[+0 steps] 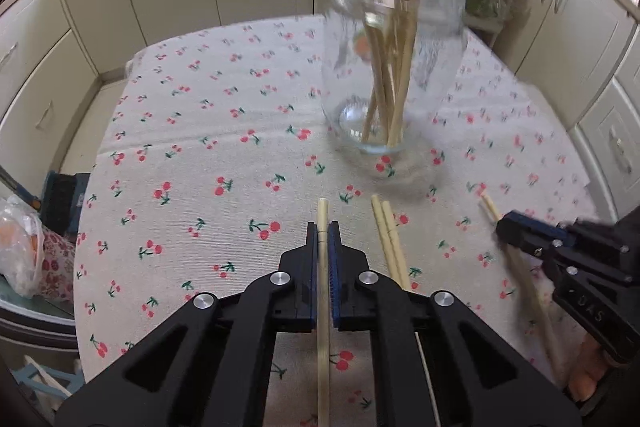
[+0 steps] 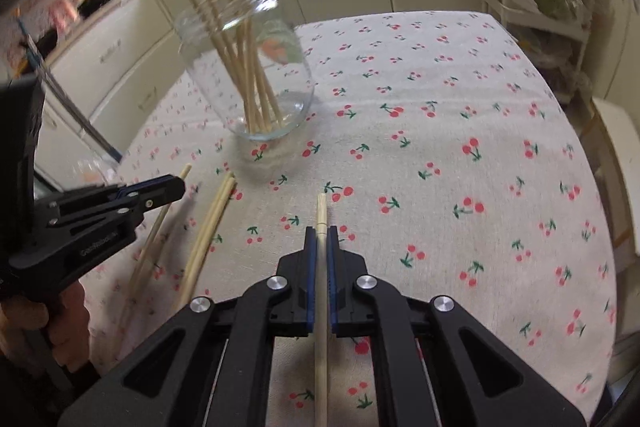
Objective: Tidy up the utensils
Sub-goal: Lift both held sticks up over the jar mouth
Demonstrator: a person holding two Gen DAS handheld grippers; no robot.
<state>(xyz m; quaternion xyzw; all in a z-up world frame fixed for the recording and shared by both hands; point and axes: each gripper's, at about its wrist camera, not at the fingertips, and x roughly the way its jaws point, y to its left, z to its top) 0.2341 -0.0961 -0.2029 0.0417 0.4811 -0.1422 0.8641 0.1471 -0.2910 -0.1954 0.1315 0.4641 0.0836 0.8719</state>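
Left gripper and right gripper: jaws each clamping one pale wooden chopstick, low over the cherry-print worktop. Clear glass jar standing ahead; lifting tips steeply should be aiding insertion.

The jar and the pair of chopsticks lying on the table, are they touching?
Apart. The right wrist view shows bare cherry cloth between the jar base and the near tips of the loose pair; the left wrist view shows the same gap.
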